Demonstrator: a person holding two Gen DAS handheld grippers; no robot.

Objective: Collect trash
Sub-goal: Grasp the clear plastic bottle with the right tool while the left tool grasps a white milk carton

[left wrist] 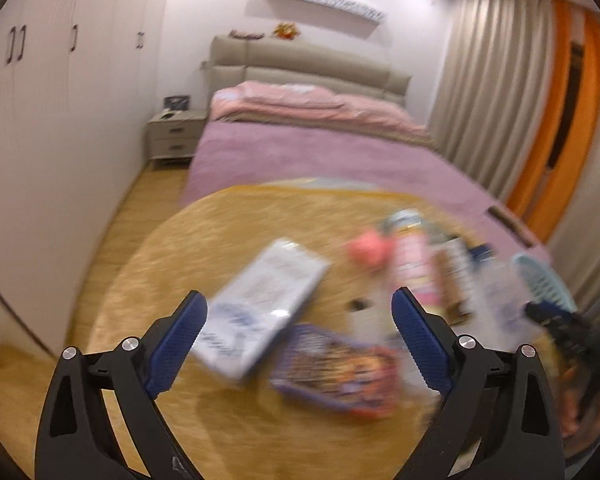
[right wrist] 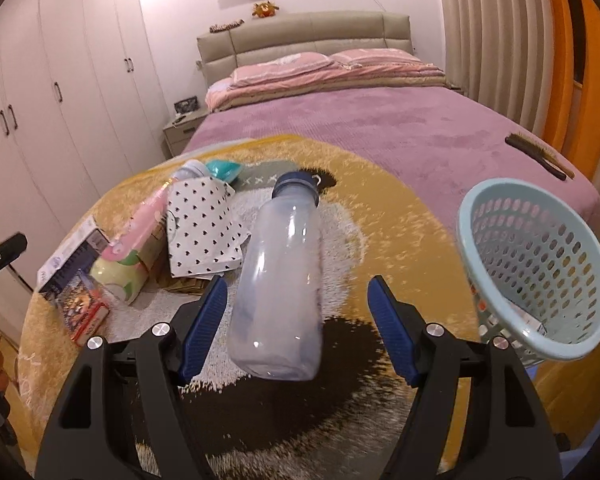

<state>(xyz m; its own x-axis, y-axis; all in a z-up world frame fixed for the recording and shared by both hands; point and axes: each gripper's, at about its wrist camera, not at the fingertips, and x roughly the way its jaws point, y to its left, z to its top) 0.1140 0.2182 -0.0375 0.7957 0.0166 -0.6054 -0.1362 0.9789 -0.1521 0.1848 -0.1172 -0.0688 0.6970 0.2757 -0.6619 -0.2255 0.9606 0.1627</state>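
Observation:
An empty clear plastic bottle (right wrist: 278, 280) with a blue cap lies on the round yellow rug (right wrist: 400, 232), between the open fingers of my right gripper (right wrist: 298, 292), which do not touch it. A light blue perforated basket (right wrist: 540, 264) stands to its right, with something small inside. Left of the bottle lie a heart-dotted paper bag (right wrist: 204, 228), a pink tube (right wrist: 144, 224), a white box (right wrist: 66, 260) and a colourful packet (right wrist: 84, 308). My left gripper (left wrist: 300, 308) is open and empty above the white box (left wrist: 260, 304) and the packet (left wrist: 332, 372); this view is blurred.
A bed with a purple cover (right wrist: 380, 120) stands behind the rug, a dark comb (right wrist: 540, 156) on its right edge. White wardrobes (right wrist: 60, 80) line the left wall, with a nightstand (right wrist: 180, 128) beside the bed. Curtains (right wrist: 500, 40) hang on the right.

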